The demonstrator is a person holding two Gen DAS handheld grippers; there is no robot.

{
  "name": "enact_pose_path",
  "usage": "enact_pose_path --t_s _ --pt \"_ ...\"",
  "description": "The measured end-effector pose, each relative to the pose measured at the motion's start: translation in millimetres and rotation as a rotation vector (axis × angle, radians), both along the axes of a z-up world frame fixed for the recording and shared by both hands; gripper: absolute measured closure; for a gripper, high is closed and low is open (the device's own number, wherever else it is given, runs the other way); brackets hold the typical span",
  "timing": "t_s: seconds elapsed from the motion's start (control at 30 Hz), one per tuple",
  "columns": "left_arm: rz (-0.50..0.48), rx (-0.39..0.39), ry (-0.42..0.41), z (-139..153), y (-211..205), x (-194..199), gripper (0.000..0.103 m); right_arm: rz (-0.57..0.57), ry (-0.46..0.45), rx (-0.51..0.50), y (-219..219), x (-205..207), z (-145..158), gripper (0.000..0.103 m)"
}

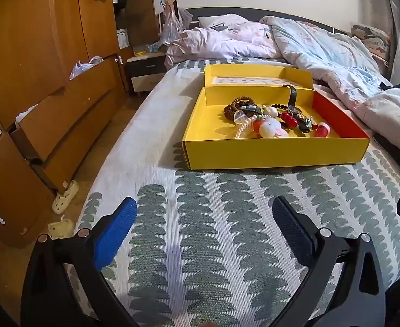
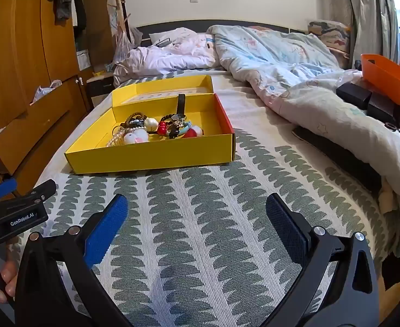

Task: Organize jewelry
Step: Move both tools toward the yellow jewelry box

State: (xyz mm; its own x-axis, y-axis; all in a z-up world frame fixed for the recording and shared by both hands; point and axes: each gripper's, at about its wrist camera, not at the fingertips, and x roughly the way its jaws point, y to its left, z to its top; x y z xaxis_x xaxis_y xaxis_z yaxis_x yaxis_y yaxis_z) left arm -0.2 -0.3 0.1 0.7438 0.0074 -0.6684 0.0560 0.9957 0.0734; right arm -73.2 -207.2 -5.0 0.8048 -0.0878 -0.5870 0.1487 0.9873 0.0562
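My left gripper (image 1: pixel 204 219) and right gripper (image 2: pixel 196 218) both stand spread wide with nothing between their ribbed pads, over a woven bedspread (image 1: pixel 213 245) patterned with green scallops. "GenRobot.AI" reads on the left gripper's body. Ahead lies a shallow yellow cardboard box (image 1: pixel 276 151); inside, tangled jewelry (image 1: pixel 276 120), glossy beads and pearls, is hard to separate. Rumpled quilt (image 2: pixel 295 81) lies beyond.
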Motion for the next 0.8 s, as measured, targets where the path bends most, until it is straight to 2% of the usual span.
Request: enact_pose_path --t_s 0.33,0.53,0.8 --pt "0.004 -0.025 0.011 -4.0 3.1 5.9 0.004 0.001 0.0 -0.002 0.3 -0.3 -0.4 0.003" --pt "-0.008 -0.007 -0.006 -4.4 -4.7 -2.3 0.004 -0.006 -0.023 0.0 0.1 -3.3 3.5 0.003" --pt "-0.003 -0.018 0.0 -2.7 -2.6 5.9 0.004 0.073 -0.05 0.001 8.2 9.9 21.6 0.003"
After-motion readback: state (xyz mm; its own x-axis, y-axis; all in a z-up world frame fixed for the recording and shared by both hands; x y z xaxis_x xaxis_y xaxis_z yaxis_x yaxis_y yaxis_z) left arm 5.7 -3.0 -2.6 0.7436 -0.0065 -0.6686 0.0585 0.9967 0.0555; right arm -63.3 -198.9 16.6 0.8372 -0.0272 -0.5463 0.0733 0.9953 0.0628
